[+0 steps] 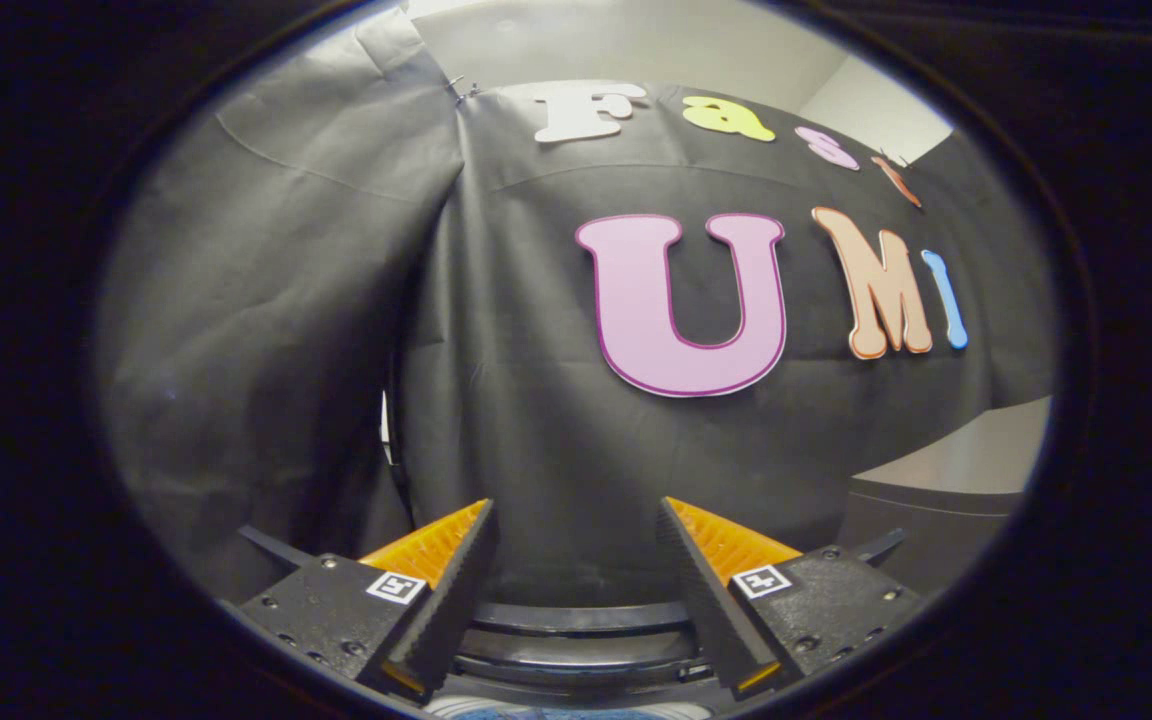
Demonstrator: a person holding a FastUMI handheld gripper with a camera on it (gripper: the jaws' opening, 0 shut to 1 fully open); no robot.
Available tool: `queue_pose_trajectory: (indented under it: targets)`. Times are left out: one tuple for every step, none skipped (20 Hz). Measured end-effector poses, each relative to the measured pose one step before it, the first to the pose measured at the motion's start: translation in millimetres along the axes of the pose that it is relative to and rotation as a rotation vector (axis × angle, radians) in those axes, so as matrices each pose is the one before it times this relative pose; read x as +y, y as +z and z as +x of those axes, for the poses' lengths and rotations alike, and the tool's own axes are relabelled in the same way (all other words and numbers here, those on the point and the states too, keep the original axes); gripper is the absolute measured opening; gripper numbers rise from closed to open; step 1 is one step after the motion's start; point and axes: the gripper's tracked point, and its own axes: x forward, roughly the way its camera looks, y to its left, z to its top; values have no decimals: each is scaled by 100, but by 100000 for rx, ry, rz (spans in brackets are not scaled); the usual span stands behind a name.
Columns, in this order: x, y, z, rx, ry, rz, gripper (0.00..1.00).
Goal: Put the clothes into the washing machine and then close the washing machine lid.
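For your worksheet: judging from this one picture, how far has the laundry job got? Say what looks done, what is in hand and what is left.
Done: nothing can be confirmed; no clothes are seen. In hand: the hand-held gripper is open, nothing between its fingers, aimed at the black cloth wall. Below the fingers lies a dark curved rim, probably the washing machine's, with a bluish patch beneath it that cannot be identified. Left: whether loading and closing the lid remain cannot be told.

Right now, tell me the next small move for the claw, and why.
Probably tilt the claw down toward the dark round rim just below its fingers. The fingers stand open with nothing between them, and they face the booth's black cloth wall, not any clothes. A bit of blue shows under the rim, but what it is cannot be told.
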Motion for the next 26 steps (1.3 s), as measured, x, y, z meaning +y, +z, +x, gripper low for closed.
queue_pose_trajectory:
  targets:
    - [-124,-2,16,-134,-113,-92,96]
    - [45,19,-22,-475,6,104,96]
    - [28,54,128,-684,-49,-12,96]
    - [-18,6,-47,-52,-151,56,96]
    - [8,10,-15,-352,-273,-86,96]
    - [-57,18,-55,218,-77,-77,96]
    - [28,-104,51,204,-358,355,96]
    - [-27,-118,48,949,-80,-275,96]
    - [-68,0,-214,653,-90,248,96]
    - [42,-116,-74,676,114,-121,96]
    - [32,-185,-156,794,161,-125,96]
    - [3,-94,-87,650,-125,156,96]
    - [-32,-13,-115,156,-61,-216,96]
    - [-27,-18,-62,43,-101,100,96]
    - [4,-55,-107,-210,-124,128,96]
    - [49,29,-39,42,-248,-24,96]
    - [-62,-147,-16,262,-214,8,96]
    - [-71,-34,-218,322,-171,185,96]
    - [113,-112,-157,286,30,2,96]
    - [40,-31,-163,762,98,-174,96]
    - [31,-332,-192,848,137,564,95]
    - [119,-137,-274,261,192,51,95]
    - [-69,-239,-100,650,-277,-207,95]
    - [-303,-374,-125,2094,-1502,36,95]
    - [-124,-138,-480,564,-864,-218,95]
    - [126,-298,-335,1187,638,584,95]
